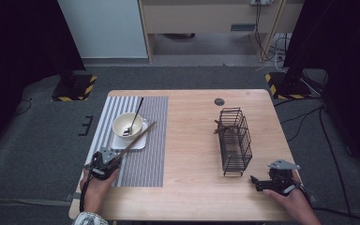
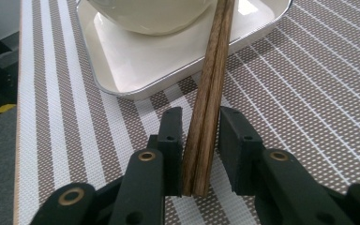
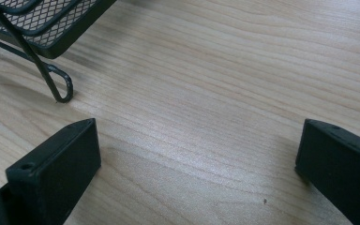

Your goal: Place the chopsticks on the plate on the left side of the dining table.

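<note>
The pair of wooden chopsticks (image 1: 136, 139) lies in the left half of the high view, its long axis running on a diagonal from the lower left, where the left gripper (image 1: 104, 163) stands, up and to the right past the white bowl (image 1: 128, 125) and over the edge of the square white plate (image 1: 142, 142), all on the striped placemat (image 1: 145, 159); in the left gripper view the chopsticks (image 2: 206, 98) run straight up the middle of the frame between the two black jaws, their near ends low between the jaws, which stand close on either side with the left-hand one touching the wood and a narrow gap visible at the other, so the grasp looks barely begun or barely let go, and I cannot tell which; a dark spoon (image 1: 135, 117) leans in the bowl; the left hand (image 1: 96, 187) comes in from the bottom edge, forearm pointing up the frame, gripper angled along the sticks; the right gripper (image 1: 262, 183) rests at the lower right of the table (image 1: 192, 140), jaws spread wide over bare wood in the right gripper view, holding nothing, just below the black wire basket (image 1: 235, 140); the left hand is plainly the nearer to the chopsticks, and the basket lies well apart from them, across the table to the right.
</note>
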